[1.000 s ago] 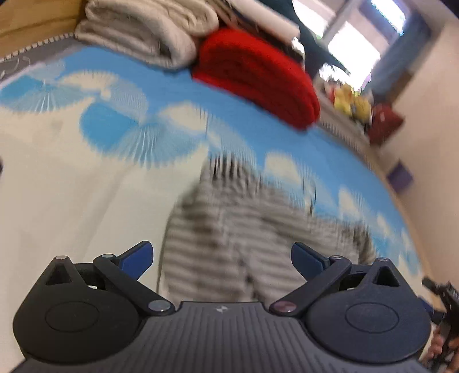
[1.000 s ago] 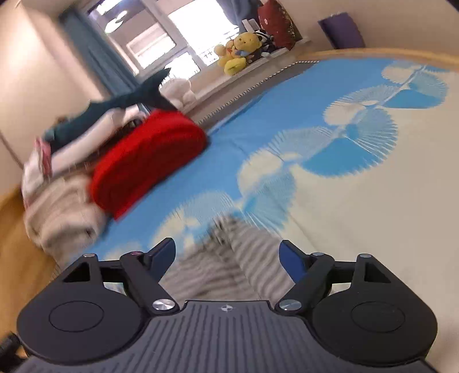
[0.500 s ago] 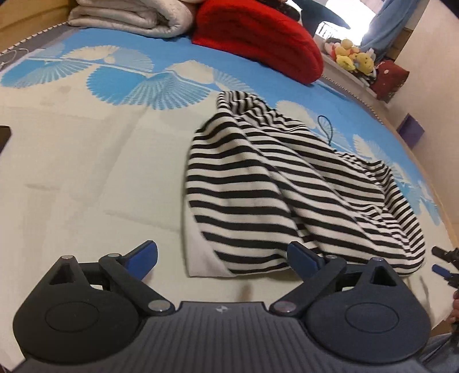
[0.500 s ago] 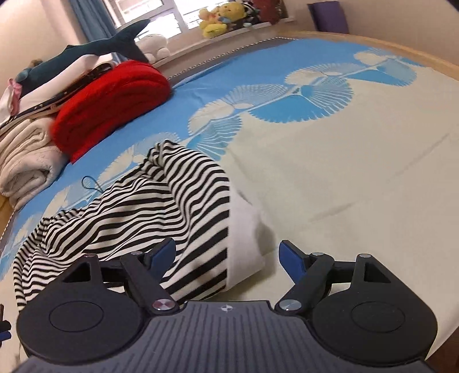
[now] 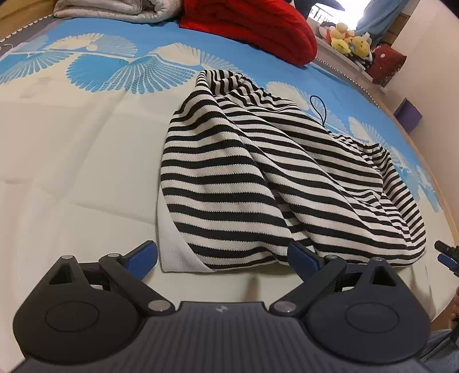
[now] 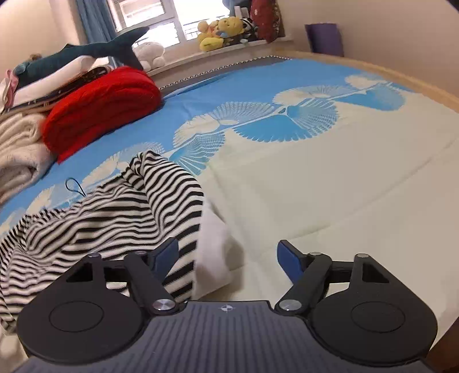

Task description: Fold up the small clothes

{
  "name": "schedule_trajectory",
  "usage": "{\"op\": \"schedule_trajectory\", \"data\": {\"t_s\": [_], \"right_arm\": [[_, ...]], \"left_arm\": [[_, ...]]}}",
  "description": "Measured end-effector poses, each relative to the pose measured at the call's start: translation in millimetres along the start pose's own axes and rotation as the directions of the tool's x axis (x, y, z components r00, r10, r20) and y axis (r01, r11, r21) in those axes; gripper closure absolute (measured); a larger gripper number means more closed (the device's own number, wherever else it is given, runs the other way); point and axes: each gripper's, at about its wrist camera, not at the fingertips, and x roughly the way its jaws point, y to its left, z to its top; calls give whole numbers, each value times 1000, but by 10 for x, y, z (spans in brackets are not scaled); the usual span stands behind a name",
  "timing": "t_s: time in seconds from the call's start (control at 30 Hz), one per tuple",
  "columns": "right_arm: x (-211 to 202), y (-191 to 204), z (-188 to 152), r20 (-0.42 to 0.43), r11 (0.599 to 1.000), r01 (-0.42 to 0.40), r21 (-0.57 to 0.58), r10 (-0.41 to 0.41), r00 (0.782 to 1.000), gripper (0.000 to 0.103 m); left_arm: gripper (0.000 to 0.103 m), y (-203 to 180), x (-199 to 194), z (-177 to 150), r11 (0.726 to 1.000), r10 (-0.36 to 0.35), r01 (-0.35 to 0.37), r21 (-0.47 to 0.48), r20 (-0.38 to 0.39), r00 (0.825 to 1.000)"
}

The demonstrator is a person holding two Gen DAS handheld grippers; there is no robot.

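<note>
A black-and-white striped knit garment (image 5: 258,178) lies in a rumpled heap on the bed (image 5: 71,172), on a cream sheet printed with blue fan-shaped shells, near the edge where the person stands. Nothing about it looks folded yet: the cloth is bunched in deep ridges, a plain white panel (image 5: 175,252) pokes out at its near left corner, and a thin dark cord loop (image 5: 320,110) trails off its far side. The left gripper (image 5: 222,255) hovers low over the near hem with its blue-tipped fingers (image 5: 143,254) spread wide, and no cloth is pinched between them. The right gripper (image 6: 228,255) comes at the same heap from the other side; its fingers (image 6: 289,259) are also wide but closing a little, with the white panel and striped edge lying between and beneath them, not yet pressed by the pads as far as I can see. From the left gripper's camera, the tip of the right one shows at the far right edge of the garment. So the task looks to be at its very start: both hands are placed for a first grasp, and still ahead, by my judgement, are lifting, spreading the piece flat and making every fold. At the far end of the bed sit a folded red knit blanket (image 6: 100,106) and a pile of cream blankets (image 5: 114,10), with a plush shark (image 6: 86,54) beyond and yellow soft toys (image 6: 221,31) on the windowsill.
</note>
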Motion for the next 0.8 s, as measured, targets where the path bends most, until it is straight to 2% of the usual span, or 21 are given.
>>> {"op": "schedule_trajectory", "data": {"t_s": [0.13, 0.33, 0.37, 0.4, 0.43, 0.47, 0.5, 0.53, 0.57, 0.6, 0.63, 0.7, 0.8], "right_arm": [[24, 112, -77, -39, 992, -38, -123, 33, 999, 29], [225, 335, -133, -99, 980, -17, -201, -3, 995, 28], [251, 372, -138, -101, 978, -23, -208, 2, 995, 28], [265, 412, -149, -100, 974, -36, -224, 14, 995, 41], [274, 460, -154, -108, 966, -55, -251, 29, 994, 62], [277, 493, -158, -108, 959, -53, -280, 23, 994, 97], [261, 514, -161, -99, 954, -49, -295, 21, 995, 100], [249, 517, -155, -92, 955, -40, -295, 13, 996, 103], [238, 503, -142, -80, 957, -28, -288, 5, 997, 103], [240, 485, -127, -73, 960, -10, -281, -11, 997, 103], [251, 456, -110, -69, 962, 14, -271, -34, 997, 103], [266, 376, -79, -78, 970, 31, -239, -51, 996, 103], [240, 291, -62, -84, 982, 9, -188, -25, 996, 103]], "left_arm": [[4, -24, 21, 0, 1000, -8, 8, 3, -9, 1000], [4, -138, 118, -28, 999, -14, 16, 51, -41, 999], [9, -158, 138, -30, 998, -17, 20, 59, -50, 999], [28, -176, 154, -30, 997, -23, 27, 73, -59, 998], [43, -195, 166, -34, 996, -25, 30, 88, -60, 998], [57, -206, 175, -40, 995, -19, 25, 101, -60, 998], [75, -215, 172, -55, 994, -3, 9, 107, -53, 999], [84, -204, 167, -65, 994, 13, -8, 112, -46, 999], [91, -173, 159, -68, 994, 5, 1, 105, -51, 999], [103, -133, 135, -60, 996, -16, 20, 83, -49, 999], [103, -107, 104, -59, 997, -39, 41, 69, -42, 998], [103, -101, 28, -69, 995, -33, 34, 94, -9, 999], [102, -48, -20, -86, 995, -67, 68, 76, -10, 998]]}}
